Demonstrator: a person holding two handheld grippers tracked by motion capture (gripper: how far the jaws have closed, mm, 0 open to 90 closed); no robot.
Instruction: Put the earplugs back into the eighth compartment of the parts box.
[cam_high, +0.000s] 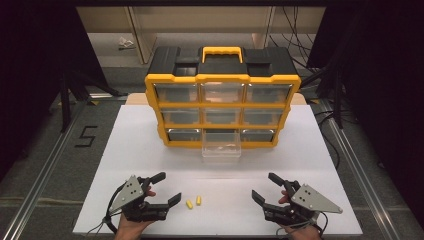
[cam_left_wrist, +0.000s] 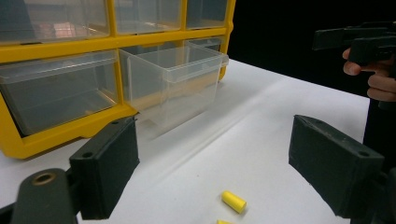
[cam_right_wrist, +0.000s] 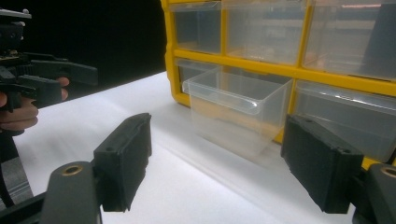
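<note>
A yellow and black organizer (cam_high: 222, 97) stands at the far middle of the white table (cam_high: 140, 150), with nine clear drawers in three rows. The bottom middle drawer (cam_high: 221, 148) is pulled out toward the person; it looks empty in both gripper views, though the clear plastic makes that hard to judge.

Two small yellow plugs (cam_high: 194, 202) lie on the table in front of the organizer, well short of the open drawer and a little to its left. They sit close together — one upright-looking, the other slightly tilted — and nothing touches them.

The left gripper (cam_high: 164, 189) rests at the near edge, in front of the organizer's left side, just left of the plugs. Its jaws stand wide apart with nothing between them. In the left gripper view one plug (cam_left_wrist: 233, 201) lies on the table between and beyond the jaws, apart from both, with a second just showing at the bottom edge.

The right gripper (cam_high: 265, 187) sits at the near edge in front of the organizer's right side, well apart from the plugs. Its jaws are spread wide too and hold nothing; the right gripper view looks between them at the open drawer (cam_right_wrist: 238, 109).
</note>
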